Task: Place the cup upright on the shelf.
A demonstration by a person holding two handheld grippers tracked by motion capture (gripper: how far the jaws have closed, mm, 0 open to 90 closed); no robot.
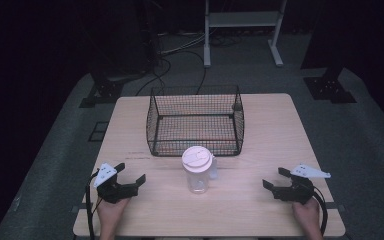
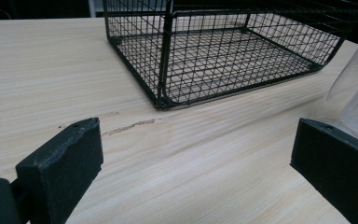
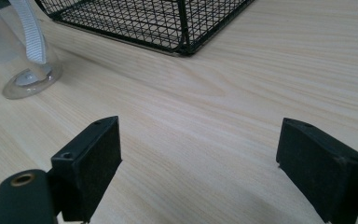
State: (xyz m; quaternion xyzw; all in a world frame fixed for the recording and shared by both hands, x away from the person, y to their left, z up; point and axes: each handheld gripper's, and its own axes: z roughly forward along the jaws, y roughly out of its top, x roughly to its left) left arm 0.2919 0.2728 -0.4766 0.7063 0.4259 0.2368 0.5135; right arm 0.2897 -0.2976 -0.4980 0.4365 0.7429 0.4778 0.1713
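high view: clear cup (image 1: 198, 171) upright mid-table, just before wire basket (image 1: 195, 119), midway between left gripper (image 1: 128, 178) and right gripper (image 1: 274, 181) | left gripper view: jaws wide, empty; cup at right edge | right gripper view: jaws wide, empty; cup far left

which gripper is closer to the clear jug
The left gripper. It sits nearer the clear jug with the white lid than the right gripper, which rests farther out toward the table's edge.
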